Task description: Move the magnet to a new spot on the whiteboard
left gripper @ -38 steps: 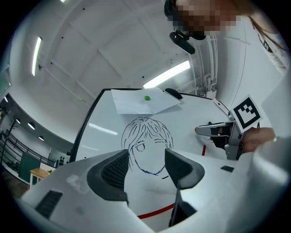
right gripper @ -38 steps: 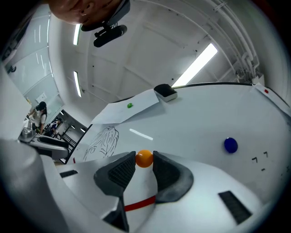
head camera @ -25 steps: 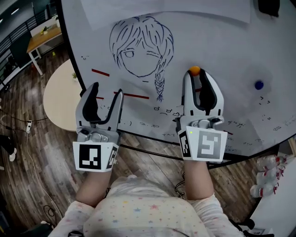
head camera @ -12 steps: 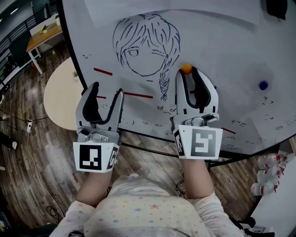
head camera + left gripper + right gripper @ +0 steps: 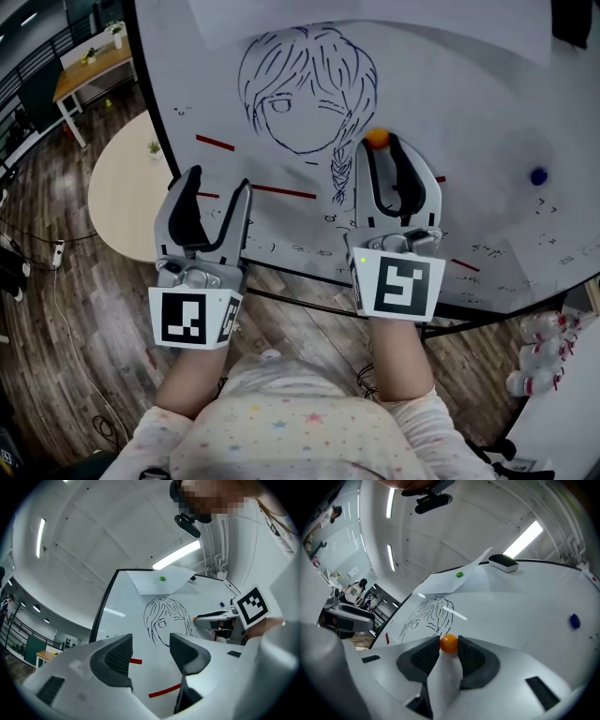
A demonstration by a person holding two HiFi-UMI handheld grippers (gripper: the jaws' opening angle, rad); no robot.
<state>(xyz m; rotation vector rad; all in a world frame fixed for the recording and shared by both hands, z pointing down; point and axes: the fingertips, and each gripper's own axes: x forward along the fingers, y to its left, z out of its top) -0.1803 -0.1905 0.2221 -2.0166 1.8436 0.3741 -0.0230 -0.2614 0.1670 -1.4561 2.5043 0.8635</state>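
Right gripper view: the right claw (image 5: 449,649) pinches the orange magnet (image 5: 449,643) between its tips, whiteboard (image 5: 520,606) straight ahead. The left claw (image 5: 149,649), well aside, is spread and empty.

1. The magnet (image 5: 449,643) is a small, glossy orange ball. It is pinched at the very tips of the right tool (image 5: 378,146), with one ribbed pad on each side.
2. It sits at the face of the whiteboard (image 5: 469,103), just right of the braid in the ink drawing (image 5: 300,94). Whether it touches the board cannot be told.
3. The whiteboard is white with a dark frame. It carries the drawing, short red strokes (image 5: 281,192) and small scribbles.
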